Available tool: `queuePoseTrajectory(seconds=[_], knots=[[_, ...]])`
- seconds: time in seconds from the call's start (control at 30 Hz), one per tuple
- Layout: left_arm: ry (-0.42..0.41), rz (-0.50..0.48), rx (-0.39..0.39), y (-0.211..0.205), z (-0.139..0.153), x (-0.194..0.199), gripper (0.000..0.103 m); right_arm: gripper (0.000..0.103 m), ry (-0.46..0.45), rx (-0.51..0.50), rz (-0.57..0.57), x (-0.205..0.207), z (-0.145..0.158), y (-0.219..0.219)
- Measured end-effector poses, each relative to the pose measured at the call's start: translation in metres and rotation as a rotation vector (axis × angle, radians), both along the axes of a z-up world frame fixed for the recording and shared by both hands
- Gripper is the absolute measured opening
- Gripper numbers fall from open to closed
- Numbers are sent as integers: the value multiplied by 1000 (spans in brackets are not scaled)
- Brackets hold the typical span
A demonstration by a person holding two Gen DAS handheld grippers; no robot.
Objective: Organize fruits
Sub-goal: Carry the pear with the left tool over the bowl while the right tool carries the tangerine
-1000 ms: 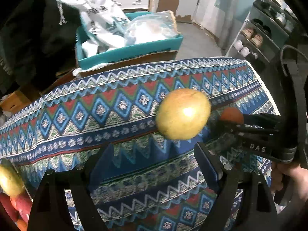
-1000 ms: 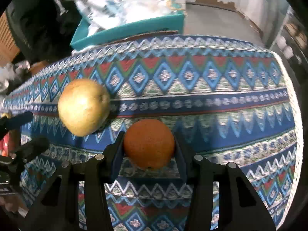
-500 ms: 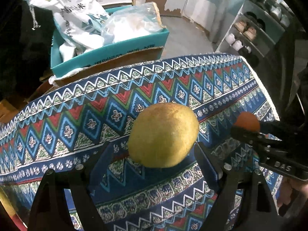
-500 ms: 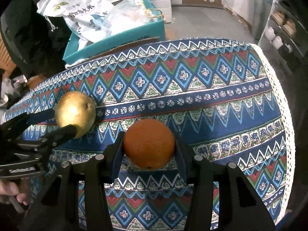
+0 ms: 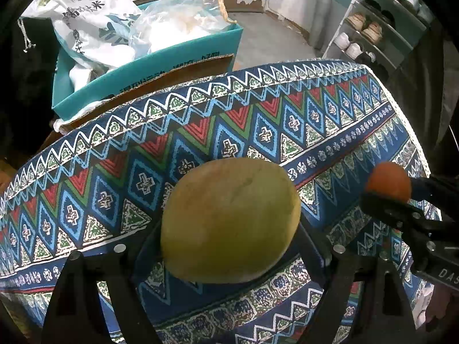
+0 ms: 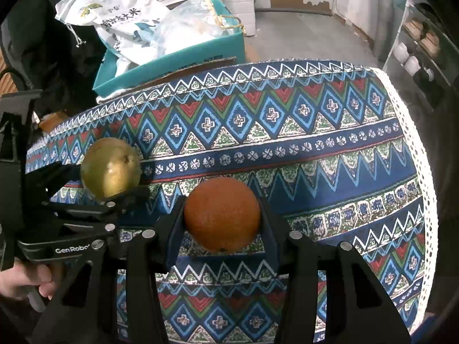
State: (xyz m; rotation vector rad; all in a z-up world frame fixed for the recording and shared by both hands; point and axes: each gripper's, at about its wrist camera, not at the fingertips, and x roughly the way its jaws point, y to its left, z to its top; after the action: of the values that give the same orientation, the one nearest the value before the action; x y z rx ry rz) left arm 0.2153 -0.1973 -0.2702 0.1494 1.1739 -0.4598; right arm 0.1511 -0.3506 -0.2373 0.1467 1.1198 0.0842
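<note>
Two fruits are showing — one yellow-green pear [image 5: 231, 219] and one orange [image 6: 222, 214]. Two grippers are sharing the scene, the left gripper [image 5: 229, 246] and the right gripper [image 6: 222, 223]. One patterned tablecloth [image 6: 287, 143] is lying under them, one teal box [image 5: 149, 80] is sitting behind it — one shoe rack [image 5: 381, 25] is standing off to the side

Between the matt black plastic fingers [image 5: 312, 246] of my left gripper [image 5: 229, 246] sits a yellow-green pear [image 5: 229, 218], its skin dull and faintly mottled. My right gripper [image 6: 222, 223], the same matt plastic with small shiny metal screws, holds an orange [image 6: 222, 213] with a finely pitted, slightly glossy peel. Under both lies a woven cloth [image 6: 315, 154] with a lace-like white edge. Beyond my fingertips stand a smooth teal cardboard box [image 5: 160, 68], crinkled clear plastic bags [image 5: 183, 20] and a printed sack [image 6: 120, 20].
</note>
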Motion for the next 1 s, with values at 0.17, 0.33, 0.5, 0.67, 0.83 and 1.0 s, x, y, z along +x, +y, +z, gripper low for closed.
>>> queuePoseTrajectory(seconds=[0.17,0.33,0.5,0.67,0.83,1.0], knots=[[-4,-17,21,0,1,0,78,47,-4,0,3,0,1,2],[2,20,0,10,5,-3,77,47,-17,-1,8,-2,5,4],[-7,58,-35,22,17,-11,74,47,-47,-9,18,-5,18,8],[-33,60,-49,31,30,-19,74,47,-71,-19,30,-9,29,13],[-50,58,-66,36,43,-28,74,47,-94,-17,41,-13,41,19],[-89,52,-75,40,64,-43,74,47,-120,-15,58,-21,54,26]])
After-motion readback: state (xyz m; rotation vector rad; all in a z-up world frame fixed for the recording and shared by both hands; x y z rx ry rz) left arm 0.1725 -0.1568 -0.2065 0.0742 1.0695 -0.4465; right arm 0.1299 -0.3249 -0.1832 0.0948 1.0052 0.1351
